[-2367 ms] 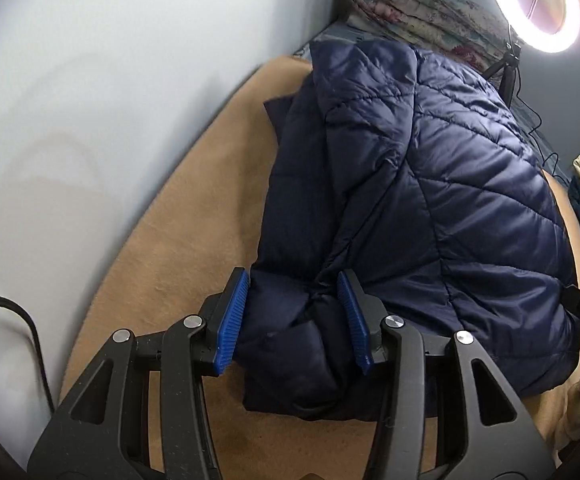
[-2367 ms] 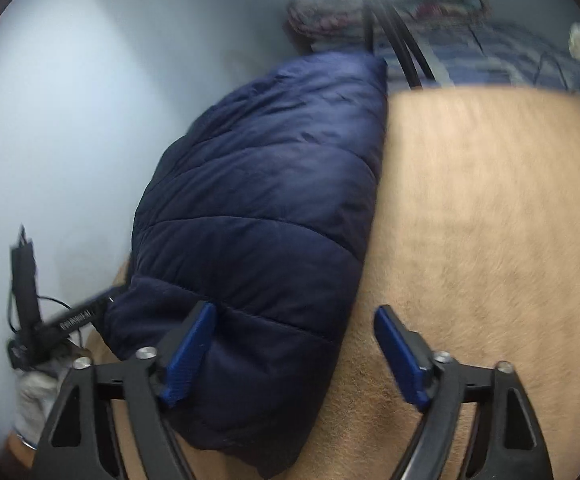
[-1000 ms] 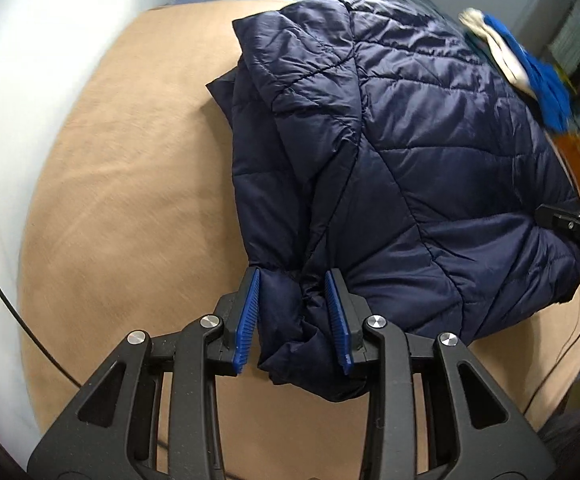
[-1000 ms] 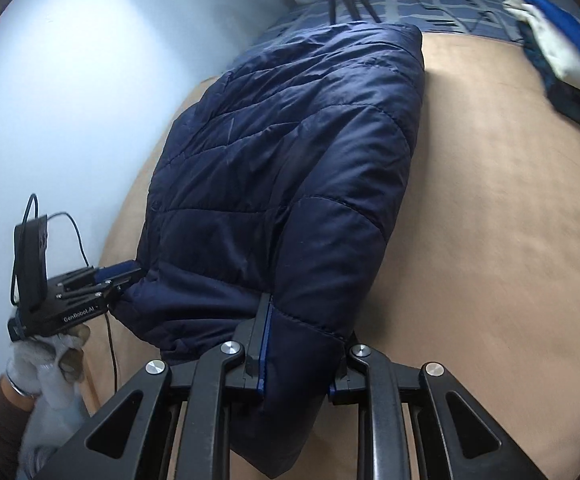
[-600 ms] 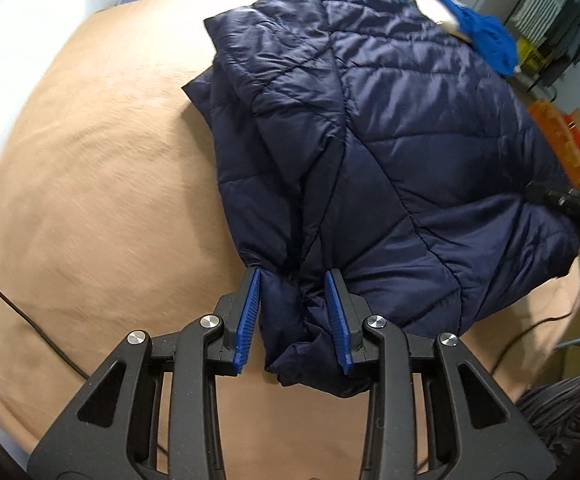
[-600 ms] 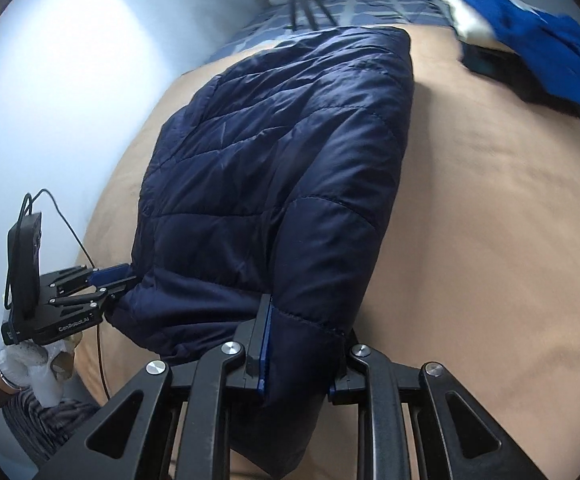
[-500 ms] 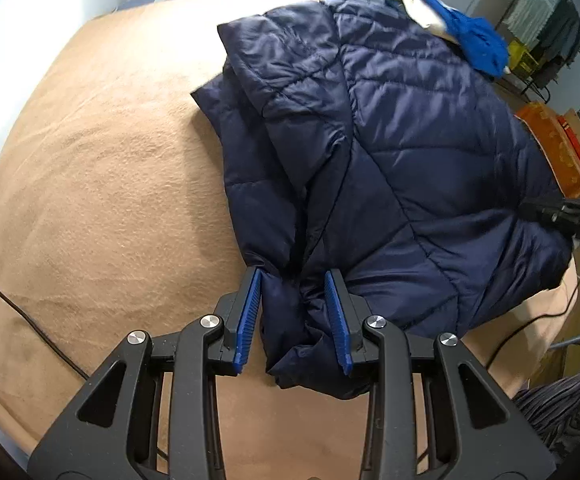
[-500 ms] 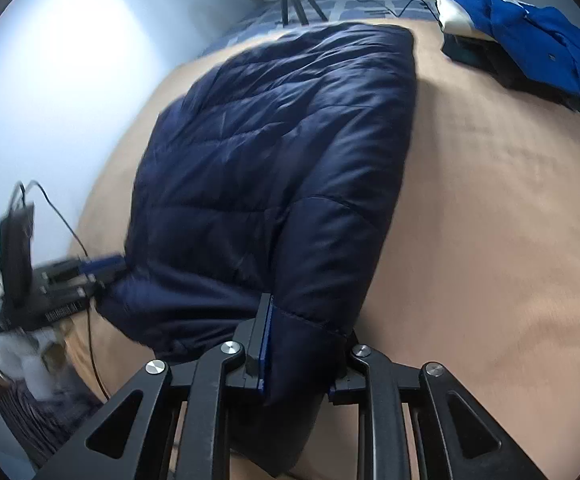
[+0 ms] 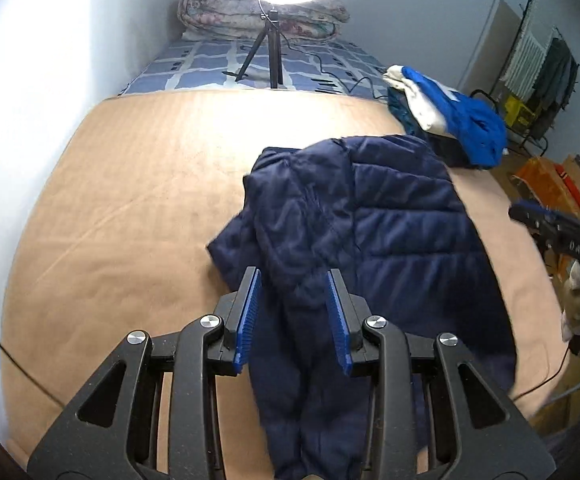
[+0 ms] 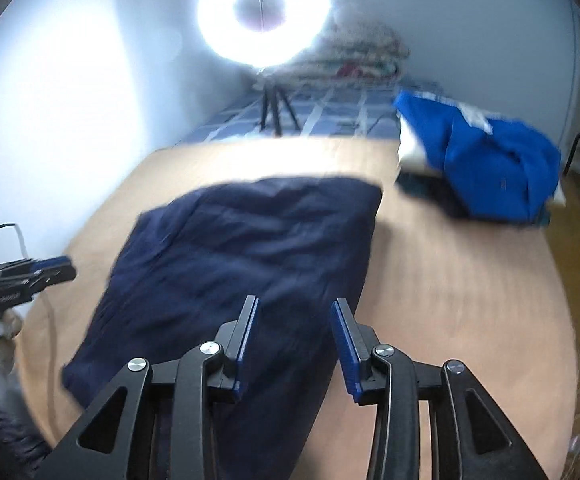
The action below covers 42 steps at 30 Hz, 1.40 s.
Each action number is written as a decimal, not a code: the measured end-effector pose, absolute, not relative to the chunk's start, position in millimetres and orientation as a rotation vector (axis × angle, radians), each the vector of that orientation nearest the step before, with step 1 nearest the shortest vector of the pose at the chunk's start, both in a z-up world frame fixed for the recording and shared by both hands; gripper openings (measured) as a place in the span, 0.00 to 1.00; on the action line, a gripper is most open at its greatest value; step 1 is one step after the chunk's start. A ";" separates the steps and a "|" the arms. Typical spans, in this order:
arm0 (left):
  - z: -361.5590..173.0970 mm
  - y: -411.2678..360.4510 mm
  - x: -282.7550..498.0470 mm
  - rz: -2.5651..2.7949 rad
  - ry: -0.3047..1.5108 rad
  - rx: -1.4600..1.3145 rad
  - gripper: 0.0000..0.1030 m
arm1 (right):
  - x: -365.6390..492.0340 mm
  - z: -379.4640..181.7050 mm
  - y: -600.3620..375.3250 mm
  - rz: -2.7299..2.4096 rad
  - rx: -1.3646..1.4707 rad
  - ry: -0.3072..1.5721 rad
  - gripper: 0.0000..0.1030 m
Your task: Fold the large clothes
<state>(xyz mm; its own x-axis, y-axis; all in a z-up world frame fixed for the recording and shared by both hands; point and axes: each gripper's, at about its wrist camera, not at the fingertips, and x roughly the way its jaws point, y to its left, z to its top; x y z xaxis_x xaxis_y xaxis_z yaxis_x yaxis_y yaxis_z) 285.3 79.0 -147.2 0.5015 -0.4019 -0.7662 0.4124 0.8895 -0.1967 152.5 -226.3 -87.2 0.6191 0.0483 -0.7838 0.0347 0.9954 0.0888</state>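
A navy quilted jacket lies folded on the tan bed cover. My left gripper is shut on a thick bunch of fabric at the jacket's near left corner. That fabric fills the gap between the blue pads and hangs down past them. In the blurred right wrist view the jacket spreads out flat. The jaws of my right gripper are opening, and the jacket's near corner lies loose between and under them. Seen from the left wrist, the right gripper is clear of the jacket's right edge.
A lit ring light on a tripod stands at the far end of the bed. Behind it is a rolled quilt. Blue and white clothes are piled at the far right. A wall runs along the left.
Both grippers rose and tipped upward, bringing the ring light into view. The right jaws spread apart and let go of the jacket's corner. The left pads kept the same gap on the fabric.
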 end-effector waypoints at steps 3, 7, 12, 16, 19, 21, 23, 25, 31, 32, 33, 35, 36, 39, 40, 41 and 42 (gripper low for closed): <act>-162.8 67.6 298.6 -0.477 0.933 0.011 0.32 | 186.0 -95.9 -229.8 -0.004 0.069 0.876 0.35; -181.8 60.7 316.3 -0.452 0.965 -0.008 0.32 | 238.0 -115.7 -228.3 -0.023 0.040 0.893 0.31; -206.7 66.8 328.1 -0.422 1.012 -0.006 0.32 | 299.1 -146.6 -207.3 0.017 -0.035 0.953 0.31; -227.0 73.7 332.7 -0.410 1.037 0.008 0.33 | 323.4 -181.8 -184.2 0.037 -0.120 1.017 0.31; -229.1 81.6 332.4 -0.413 1.045 0.013 0.32 | 323.9 -192.7 -177.2 0.034 -0.140 1.039 0.31; -224.6 92.0 334.3 -0.434 1.057 -0.036 0.33 | 320.3 -184.5 -179.7 0.034 -0.137 1.043 0.32; -218.9 106.0 336.2 -0.460 1.069 -0.105 0.49 | 310.3 -168.7 -188.5 0.031 -0.104 1.030 0.38; -211.3 122.2 337.7 -0.499 1.060 -0.191 0.65 | 292.9 -150.5 -199.4 0.032 -0.065 0.989 0.62; -216.2 161.5 356.4 -0.596 1.125 -0.526 0.77 | 218.7 -119.7 -250.4 0.092 0.133 0.903 0.96; -222.0 164.6 359.8 -0.613 1.144 -0.584 0.78 | 204.5 -122.6 -261.6 0.103 0.187 0.914 0.96; -229.0 166.3 363.8 -0.625 1.167 -0.633 0.78 | 194.3 -127.2 -270.0 0.109 0.230 0.924 0.97; -243.2 164.7 369.5 -0.648 1.217 -0.702 0.79 | 180.8 -138.4 -283.4 0.120 0.300 0.949 0.98; -250.0 161.7 371.6 -0.660 1.245 -0.716 0.79 | 170.9 -147.7 -291.1 0.127 0.349 0.968 0.98; -266.9 158.0 375.4 -0.693 1.315 -0.753 0.79 | 153.1 -168.0 -306.1 0.151 0.468 0.978 0.98; -271.2 158.1 376.1 -0.700 1.325 -0.775 0.79 | 147.0 -173.5 -309.7 0.154 0.504 0.977 0.98; -275.1 157.9 376.5 -0.709 1.330 -0.801 0.79 | 143.6 -179.9 -312.8 0.156 0.538 0.978 0.98; -277.8 157.6 377.4 -0.719 1.334 -0.820 0.79 | 142.3 -185.9 -316.4 0.160 0.571 0.980 0.98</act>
